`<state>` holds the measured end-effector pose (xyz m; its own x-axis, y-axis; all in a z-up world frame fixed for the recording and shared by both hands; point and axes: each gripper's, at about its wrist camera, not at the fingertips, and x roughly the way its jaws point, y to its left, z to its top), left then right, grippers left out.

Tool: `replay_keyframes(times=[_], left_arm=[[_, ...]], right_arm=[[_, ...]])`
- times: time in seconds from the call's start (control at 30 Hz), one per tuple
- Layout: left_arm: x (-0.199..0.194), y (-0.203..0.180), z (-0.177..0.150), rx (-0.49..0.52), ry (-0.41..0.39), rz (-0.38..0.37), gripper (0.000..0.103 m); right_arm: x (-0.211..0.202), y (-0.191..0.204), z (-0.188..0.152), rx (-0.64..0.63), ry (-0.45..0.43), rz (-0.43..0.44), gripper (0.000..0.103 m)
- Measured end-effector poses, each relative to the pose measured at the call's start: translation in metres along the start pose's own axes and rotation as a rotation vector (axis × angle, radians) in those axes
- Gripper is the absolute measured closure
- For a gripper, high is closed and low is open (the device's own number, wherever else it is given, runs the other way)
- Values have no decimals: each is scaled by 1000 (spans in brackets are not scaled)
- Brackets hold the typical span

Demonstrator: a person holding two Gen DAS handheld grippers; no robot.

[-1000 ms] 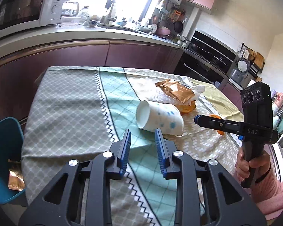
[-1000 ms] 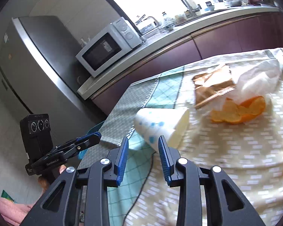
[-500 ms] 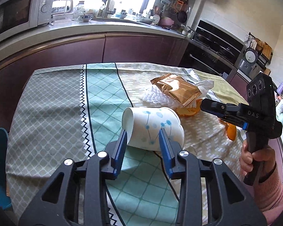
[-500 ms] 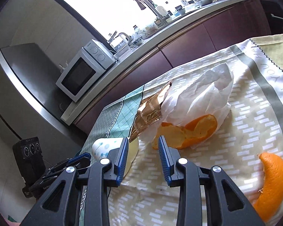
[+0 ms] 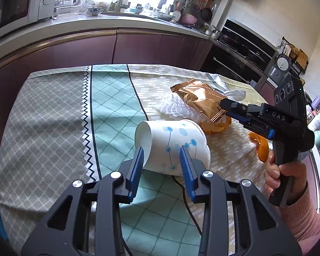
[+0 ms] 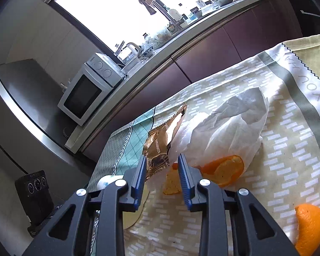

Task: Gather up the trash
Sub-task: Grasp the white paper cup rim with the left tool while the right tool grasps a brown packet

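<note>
While the paper cup (image 5: pixel 172 145) lies on its side on the table (image 5: pixel 53 128), the left claw (image 5: pixel 161 156) stands parted around its body, blue pads on either flank, grip uncertain; just beyond the cup, the right claw (image 6: pixel 162 170) is open around the gold wrapper (image 6: pixel 160 147), beside white tissue (image 6: pixel 228 125) and orange peel (image 6: pixel 224 168)

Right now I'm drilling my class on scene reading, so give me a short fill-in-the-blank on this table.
1. The paper cup lies on its ____.
2. The left tongs are ____ around the cup.
3. The gold wrapper sits between the right tongs, whose jaws are ____.
4. The peel is ____ in colour.

Missing words: side; open; open; orange
</note>
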<state>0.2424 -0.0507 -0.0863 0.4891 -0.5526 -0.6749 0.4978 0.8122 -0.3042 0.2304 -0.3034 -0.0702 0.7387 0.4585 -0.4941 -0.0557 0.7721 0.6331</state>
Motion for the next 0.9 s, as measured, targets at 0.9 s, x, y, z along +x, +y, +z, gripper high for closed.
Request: replay_keyframes(times=[0.9], left_arm=[[-39, 1, -15, 10, -58, -27, 100]], right_arm=[[-36, -1, -20, -29, -12, 98, 97]])
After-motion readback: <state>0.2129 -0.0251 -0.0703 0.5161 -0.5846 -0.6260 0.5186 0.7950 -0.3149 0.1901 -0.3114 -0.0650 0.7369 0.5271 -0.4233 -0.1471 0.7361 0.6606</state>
